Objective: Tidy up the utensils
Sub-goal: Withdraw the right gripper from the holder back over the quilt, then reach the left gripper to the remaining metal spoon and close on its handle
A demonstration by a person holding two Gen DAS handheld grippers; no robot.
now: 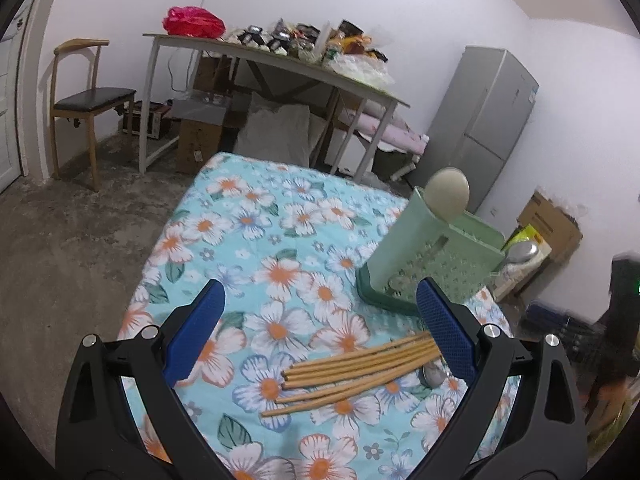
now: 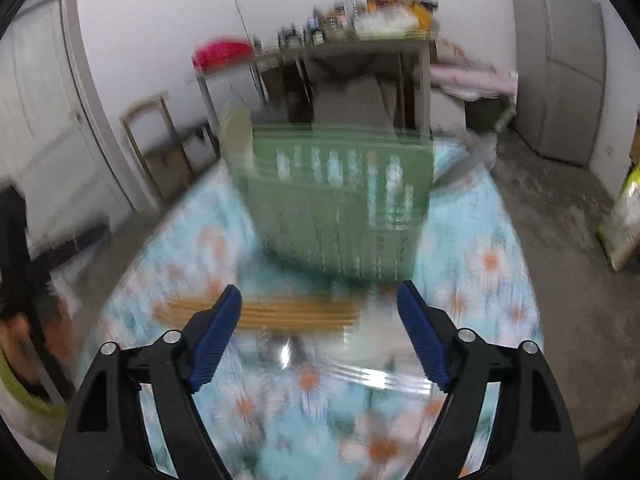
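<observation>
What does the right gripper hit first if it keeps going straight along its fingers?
Most likely the bundle of wooden chopsticks lying on the floral cloth, just ahead of the open right gripper. The green utensil holder stands behind them. The frame is blurred, so depth is uncertain.

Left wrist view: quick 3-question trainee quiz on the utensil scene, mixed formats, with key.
1. True or false: the chopsticks lie loose on the floral cloth.
2. What sticks up from the green holder: A a pale round spoon head, B a fork, C a knife?
3. What does the left gripper hold?

Key: 1 true; 2 A, the spoon head; 3 nothing, its jaws stand open.
</observation>
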